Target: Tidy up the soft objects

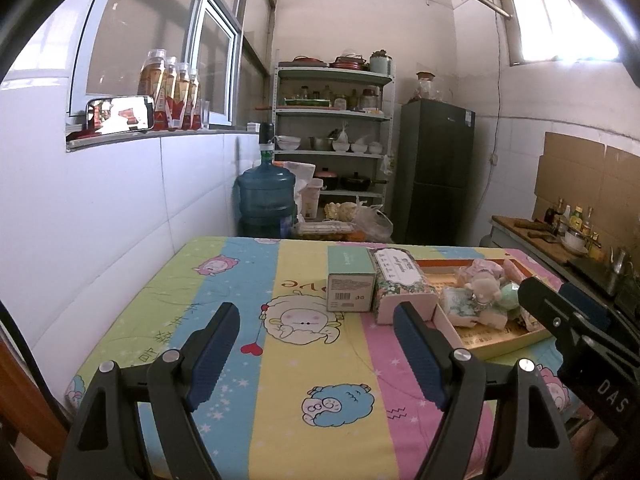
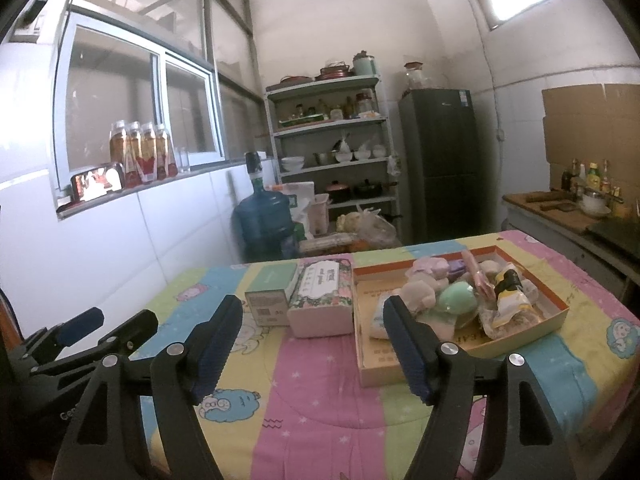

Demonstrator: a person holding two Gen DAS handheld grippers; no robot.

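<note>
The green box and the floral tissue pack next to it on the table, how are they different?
The green box is plain mint with a barcode label; the floral tissue pack has a flowery print and a white panel. The box is smaller and more cube-like, the pack longer. Both sit side by side on the cartoon tablecloth, left of the tray.

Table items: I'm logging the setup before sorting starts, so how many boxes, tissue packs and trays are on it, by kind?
Green box: 1
Floral tissue pack: 1
Tray of soft things: 1
Total: 3
The soft things piled in the tray overlap too much to count.
</note>
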